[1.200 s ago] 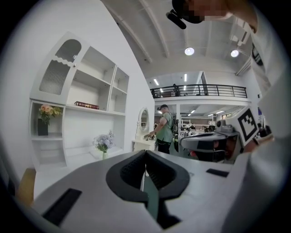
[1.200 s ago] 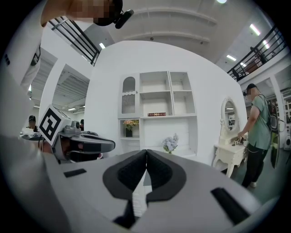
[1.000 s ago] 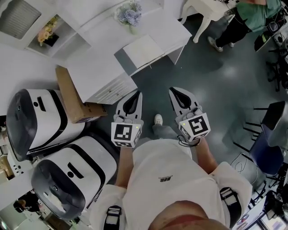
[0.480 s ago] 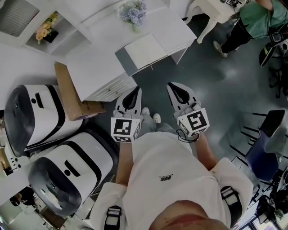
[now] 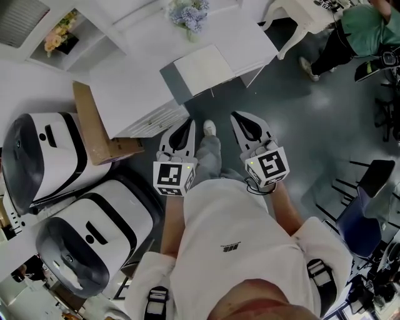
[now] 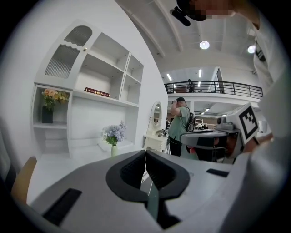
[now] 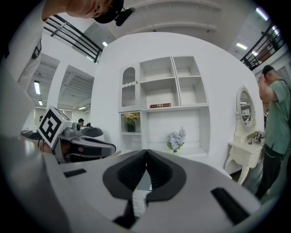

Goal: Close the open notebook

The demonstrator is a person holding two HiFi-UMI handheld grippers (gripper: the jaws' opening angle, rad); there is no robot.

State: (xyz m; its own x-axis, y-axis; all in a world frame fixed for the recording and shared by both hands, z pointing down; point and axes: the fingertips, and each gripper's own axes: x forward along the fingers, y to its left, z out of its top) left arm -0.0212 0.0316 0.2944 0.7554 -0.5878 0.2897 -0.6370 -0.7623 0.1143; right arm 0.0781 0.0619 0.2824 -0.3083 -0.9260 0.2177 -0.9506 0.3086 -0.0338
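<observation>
The notebook (image 5: 203, 67) lies open on the white desk (image 5: 134, 87), a white page up and a grey part at its left. In the head view both grippers are held over the dark floor, short of the desk's front edge and apart from the notebook. My left gripper (image 5: 187, 127) is shut with nothing in it, as the left gripper view (image 6: 145, 154) also shows. My right gripper (image 5: 240, 119) is shut and empty too, its jaws pressed together in the right gripper view (image 7: 146, 154). The person's shoe (image 5: 209, 127) shows between the two grippers.
A vase of pale flowers (image 5: 190, 14) stands at the desk's back. A cardboard box (image 5: 94, 134) leans at the desk's left, beside two white-and-black machines (image 5: 37, 156). A person in green (image 5: 362, 31) stands at the far right by a small white table (image 5: 300, 12). A chair (image 5: 369, 206) stands at the right.
The desk and notebook have drawn nearer in the head view as the person steps forward. A foot has swung ahead between the grippers. Both grippers stay shut.
</observation>
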